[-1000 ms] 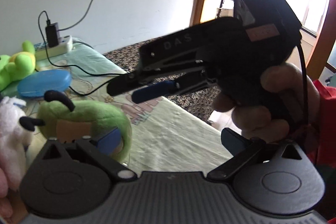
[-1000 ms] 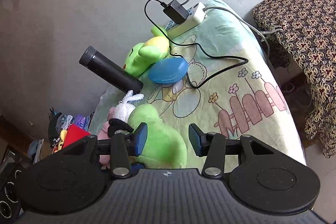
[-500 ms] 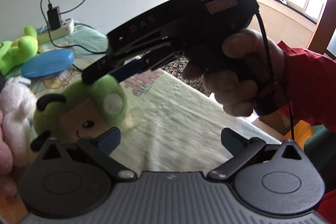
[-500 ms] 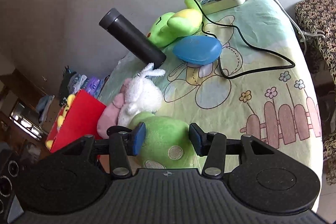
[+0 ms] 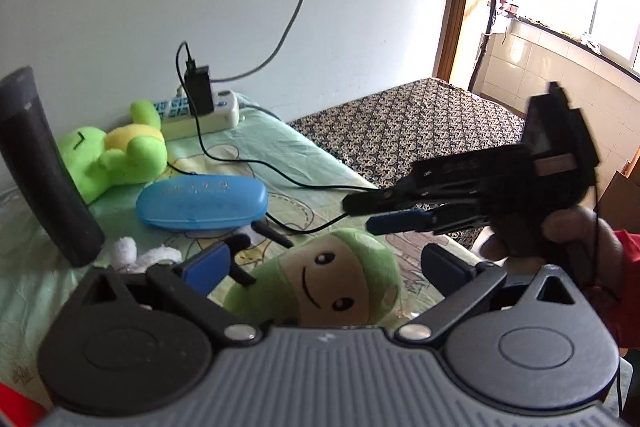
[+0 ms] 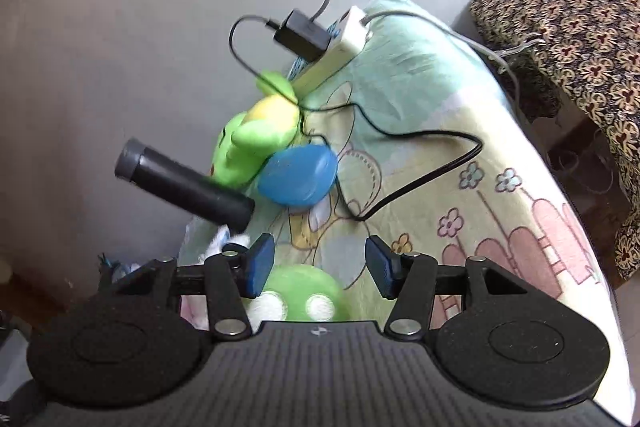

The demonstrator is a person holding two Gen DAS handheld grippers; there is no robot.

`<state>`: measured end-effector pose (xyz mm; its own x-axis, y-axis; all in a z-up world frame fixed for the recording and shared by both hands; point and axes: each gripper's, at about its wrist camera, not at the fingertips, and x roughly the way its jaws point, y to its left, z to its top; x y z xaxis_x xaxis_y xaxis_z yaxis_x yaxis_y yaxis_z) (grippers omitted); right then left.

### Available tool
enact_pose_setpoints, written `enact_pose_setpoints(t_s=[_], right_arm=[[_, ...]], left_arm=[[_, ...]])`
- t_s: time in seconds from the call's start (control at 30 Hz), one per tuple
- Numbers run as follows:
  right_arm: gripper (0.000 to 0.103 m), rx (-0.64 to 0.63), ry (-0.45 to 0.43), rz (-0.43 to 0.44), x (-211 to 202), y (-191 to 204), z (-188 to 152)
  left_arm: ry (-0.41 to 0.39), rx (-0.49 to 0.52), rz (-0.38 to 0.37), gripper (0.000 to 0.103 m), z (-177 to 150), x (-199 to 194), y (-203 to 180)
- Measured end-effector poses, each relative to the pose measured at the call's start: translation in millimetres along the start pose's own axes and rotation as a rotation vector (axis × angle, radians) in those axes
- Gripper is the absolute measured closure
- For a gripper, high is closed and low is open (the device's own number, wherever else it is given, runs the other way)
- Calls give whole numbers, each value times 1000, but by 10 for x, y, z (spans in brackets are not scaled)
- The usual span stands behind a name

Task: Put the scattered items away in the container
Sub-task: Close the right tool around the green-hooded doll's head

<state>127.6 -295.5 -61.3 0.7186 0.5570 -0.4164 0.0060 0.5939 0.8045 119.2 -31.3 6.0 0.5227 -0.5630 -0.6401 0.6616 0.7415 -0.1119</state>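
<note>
A round green plush with a smiling face (image 5: 332, 279) lies on the pale green sheet (image 5: 280, 155). It sits between the spread fingers of my left gripper (image 5: 326, 265), and neither blue pad touches it. My right gripper (image 5: 366, 215), held in a hand, hovers just above the plush's right side. In the right wrist view the right gripper (image 6: 320, 267) has its jaws opening, with the green plush (image 6: 304, 291) low between them and the pads apart from it. Farther back lie a blue case (image 5: 202, 201), a green-yellow plush (image 5: 116, 155) and a black flask (image 5: 44, 163).
A white power strip (image 5: 200, 111) with a black charger (image 6: 300, 35) sits by the wall, and its cable (image 6: 420, 163) loops across the sheet. A bit of white plush (image 5: 136, 251) lies left of the green one. A patterned bed (image 6: 580, 7) stands beyond the sheet's right edge.
The left view has swung so the green plush now lies between the left fingers, face toward the camera. The right gripper has dropped lower and to the right, and its jaws have widened.
</note>
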Motion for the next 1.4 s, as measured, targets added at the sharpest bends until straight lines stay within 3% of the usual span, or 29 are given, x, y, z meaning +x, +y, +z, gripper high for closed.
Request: enact_pose_setpoints(t_s=[0.13, 0.27, 0.37, 0.57, 0.73, 0.87, 0.97, 1.1, 1.17, 1.23, 1.3, 1.4], right_arm=[[49, 130, -73, 1, -401, -186, -55], [50, 200, -5, -12, -588, -297, -292], [50, 232, 29, 2, -576, -287, -434], [48, 336, -4, 56, -289, -246, -360], [40, 288, 51, 23, 3, -115, -252], [43, 123, 88, 0, 236, 45, -129], [45, 82, 159, 31, 486, 37, 12], [45, -13, 171, 6, 724, 91, 162], [45, -54, 154, -15, 767, 139, 188], [46, -38, 105, -23, 693, 140, 196], [45, 24, 45, -4, 513, 84, 200], [45, 127, -5, 28, 165, -28, 133]], left_arm=[[52, -123, -101, 2, -59, 339, 219], [9, -152, -92, 2, -36, 448, 273], [15, -140, -77, 2, -18, 485, 228], [25, -180, -94, 2, -196, 300, 102], [53, -239, -134, 2, -405, 109, -8], [76, -260, -210, 2, -438, -1, -44], [12, -220, -160, 2, -336, -171, -47], [-31, -151, -54, 2, -122, -155, 99], [-35, -148, -22, 2, -62, -6, 237], [-2, -171, -40, 2, -45, 194, 358], [46, -176, -59, 2, -76, 407, 386], [47, -103, -32, 2, -148, 530, 303]])
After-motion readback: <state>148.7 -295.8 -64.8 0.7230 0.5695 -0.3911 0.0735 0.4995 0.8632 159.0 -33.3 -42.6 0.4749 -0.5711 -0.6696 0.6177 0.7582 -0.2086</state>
